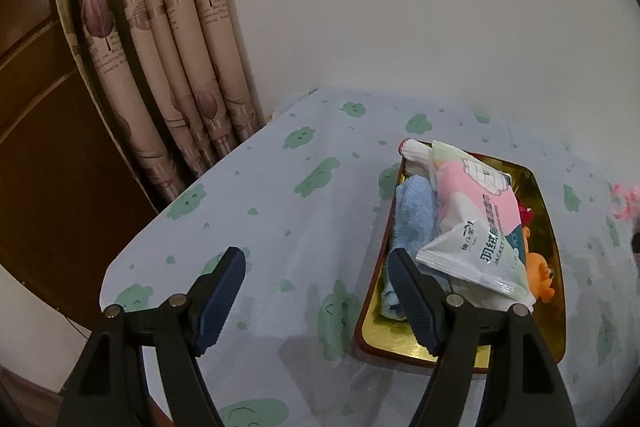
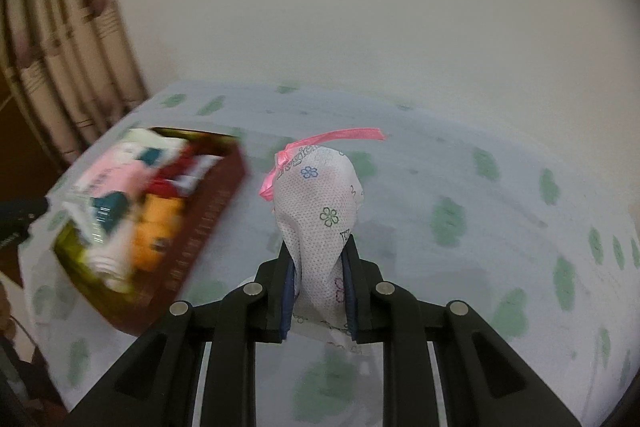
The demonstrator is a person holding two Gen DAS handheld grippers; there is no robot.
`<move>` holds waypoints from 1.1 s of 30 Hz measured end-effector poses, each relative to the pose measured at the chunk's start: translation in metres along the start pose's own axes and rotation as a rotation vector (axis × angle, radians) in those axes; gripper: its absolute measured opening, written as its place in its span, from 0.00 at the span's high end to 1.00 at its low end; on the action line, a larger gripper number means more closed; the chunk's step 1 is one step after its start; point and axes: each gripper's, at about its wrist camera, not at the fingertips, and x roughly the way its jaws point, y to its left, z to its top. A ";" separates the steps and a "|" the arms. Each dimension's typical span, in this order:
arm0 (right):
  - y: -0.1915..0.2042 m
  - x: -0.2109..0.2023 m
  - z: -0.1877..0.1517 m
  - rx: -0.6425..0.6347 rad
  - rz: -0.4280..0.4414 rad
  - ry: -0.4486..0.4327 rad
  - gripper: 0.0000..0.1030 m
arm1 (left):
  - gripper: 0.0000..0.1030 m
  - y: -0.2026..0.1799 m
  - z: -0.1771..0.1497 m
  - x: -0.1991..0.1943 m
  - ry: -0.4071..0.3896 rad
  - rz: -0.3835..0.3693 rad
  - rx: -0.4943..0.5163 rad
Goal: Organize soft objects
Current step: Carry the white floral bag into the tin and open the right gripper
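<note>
The tray (image 1: 550, 227) at lower right already holds a blue towel (image 1: 414, 219), wipes packet (image 1: 476, 223) and orange toy (image 1: 540, 277), the left gripper (image 1: 316, 301) is spread empty, while the right gripper (image 2: 318, 279) pinches a flowered drawstring pouch (image 2: 320, 203) at frame centre, not yet stowed.
</note>
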 end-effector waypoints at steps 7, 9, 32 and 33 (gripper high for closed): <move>0.067 0.014 0.016 -0.085 0.078 0.004 0.82 | 0.26 0.009 0.001 0.001 0.001 0.005 -0.030; 0.082 0.021 0.018 -0.097 0.089 0.017 0.82 | 0.26 0.011 0.002 0.000 -0.001 0.014 -0.036; 0.150 0.077 0.034 -0.098 0.139 0.089 0.82 | 0.26 0.021 0.005 -0.001 0.012 0.022 -0.085; 0.151 0.079 0.035 -0.095 0.140 0.090 0.82 | 0.26 0.021 0.005 -0.001 0.014 0.017 -0.085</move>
